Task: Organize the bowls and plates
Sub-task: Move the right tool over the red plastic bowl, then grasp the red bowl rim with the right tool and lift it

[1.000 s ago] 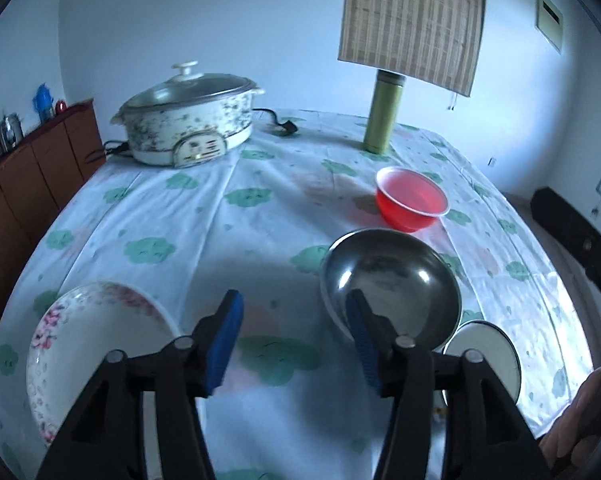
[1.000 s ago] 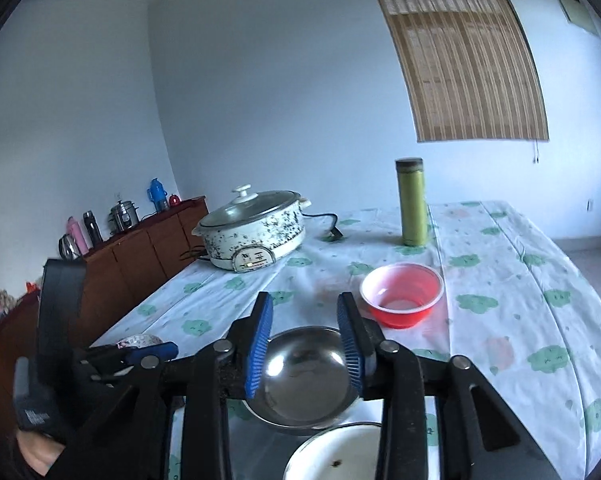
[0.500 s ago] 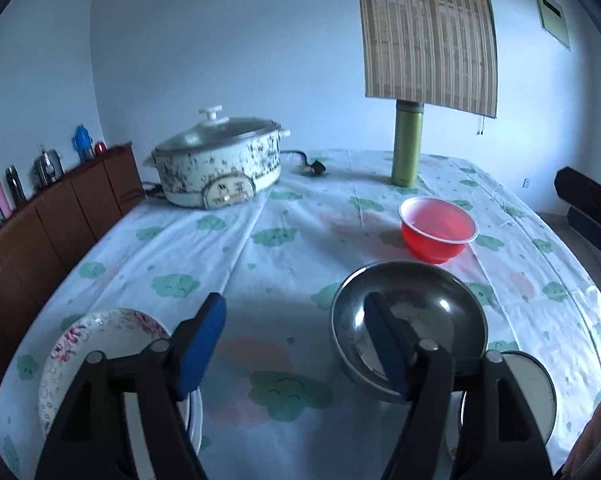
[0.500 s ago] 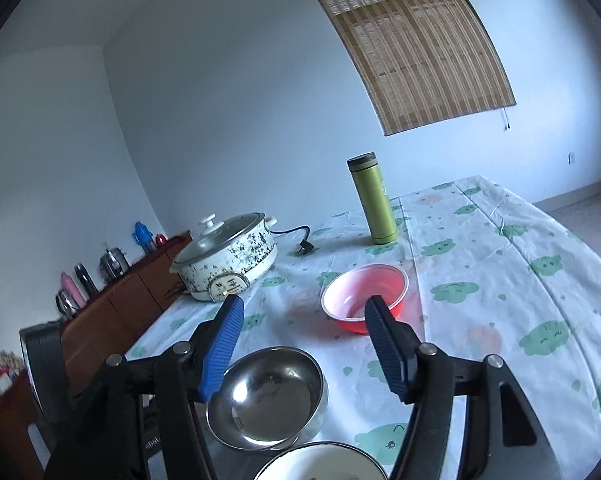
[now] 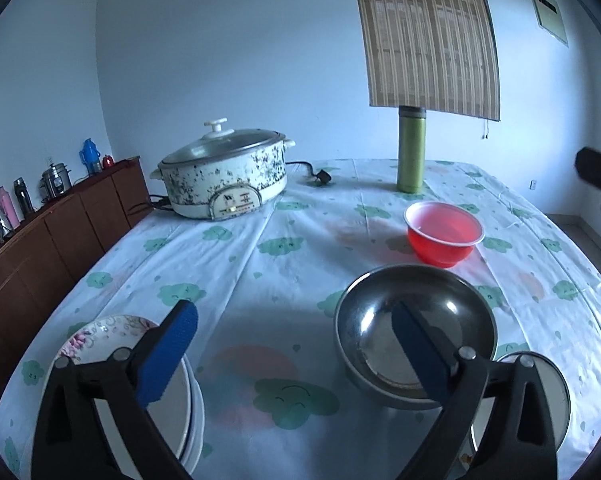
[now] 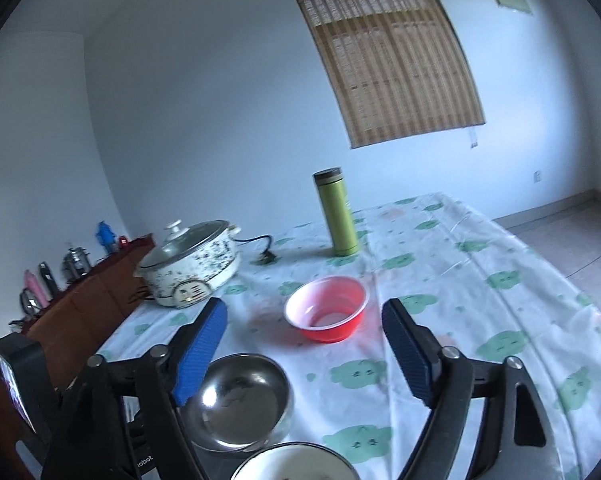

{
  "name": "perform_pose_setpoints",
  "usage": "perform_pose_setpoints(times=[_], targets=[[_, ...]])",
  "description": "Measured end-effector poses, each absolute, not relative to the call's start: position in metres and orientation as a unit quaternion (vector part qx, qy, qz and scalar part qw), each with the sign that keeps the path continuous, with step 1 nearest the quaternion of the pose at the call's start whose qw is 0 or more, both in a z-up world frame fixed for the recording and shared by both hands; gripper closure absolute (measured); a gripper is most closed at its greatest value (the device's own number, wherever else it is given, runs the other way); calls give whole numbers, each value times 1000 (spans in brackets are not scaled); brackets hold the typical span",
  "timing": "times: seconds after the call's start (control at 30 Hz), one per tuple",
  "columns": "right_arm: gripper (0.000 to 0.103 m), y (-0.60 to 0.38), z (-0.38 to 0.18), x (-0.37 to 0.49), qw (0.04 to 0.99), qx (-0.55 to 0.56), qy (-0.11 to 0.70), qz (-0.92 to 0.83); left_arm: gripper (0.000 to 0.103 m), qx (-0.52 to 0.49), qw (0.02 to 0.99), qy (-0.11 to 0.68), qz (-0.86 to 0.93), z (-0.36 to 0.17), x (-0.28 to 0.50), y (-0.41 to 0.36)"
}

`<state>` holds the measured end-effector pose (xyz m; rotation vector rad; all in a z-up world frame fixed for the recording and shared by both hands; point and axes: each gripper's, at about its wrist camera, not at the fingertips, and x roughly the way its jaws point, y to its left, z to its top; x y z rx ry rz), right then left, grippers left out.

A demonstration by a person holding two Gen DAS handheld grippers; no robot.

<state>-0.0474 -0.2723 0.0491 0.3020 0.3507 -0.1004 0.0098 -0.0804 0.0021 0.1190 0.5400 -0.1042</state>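
A steel bowl (image 5: 452, 312) stands near the table's front, with a red plastic bowl (image 5: 444, 240) just behind it. At the front left lies a stack of floral plates (image 5: 100, 336), and a white enamel bowl (image 5: 540, 392) sits at the front right. My left gripper (image 5: 294, 344) hovers over the cloth between plates and steel bowl, jaws opening, nothing between them. My right gripper (image 6: 304, 344) is also opening and holds nothing; the red bowl (image 6: 326, 308) lies beyond its fingertips, the steel bowl (image 6: 240, 400) under its left finger, the white bowl (image 6: 296, 464) at the bottom edge.
An electric pot (image 5: 224, 176) with a glass lid and a loose cord stands at the table's back left. A tall green flask (image 5: 411, 148) stands at the back middle. A brown sideboard (image 5: 60, 240) with flasks and kettles runs along the left wall.
Both grippers' jaws have spread much wider. Both views have tilted upward, showing more wall, and the right view has swung so the red bowl sits between its fingers.
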Motion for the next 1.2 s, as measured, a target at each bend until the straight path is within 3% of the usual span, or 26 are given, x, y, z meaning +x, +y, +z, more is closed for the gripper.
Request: perform_pose_setpoints(times=[0.23, 0.53, 0.8, 0.83, 0.93, 1.07, 1.13, 1.2], targets=[[15, -280, 45, -52, 970, 169, 169, -39, 3, 69, 960, 265, -51, -1, 7, -85], [15, -306, 35, -47, 947, 224, 230, -11, 1, 45, 954, 286, -75, 4, 10, -78], [15, -346, 50, 39, 930, 203, 306, 24, 1, 55, 928, 334, -157, 45, 49, -114], [20, -351, 44, 51, 922, 222, 317, 34, 1, 45, 923, 346, -163, 50, 61, -119], [55, -372, 16, 83, 891, 288, 348, 43, 1, 44, 904, 383, -185, 58, 97, -136], [57, -390, -11, 112, 877, 323, 355, 34, 8, 28, 879, 436, -190, 54, 149, -154], [57, -391, -18, 120, 878, 312, 362, 38, 20, 31, 866, 460, -194, 48, 170, -166], [57, -392, -24, 127, 876, 299, 377, 44, 20, 47, 860, 475, -181, 39, 187, -179]])
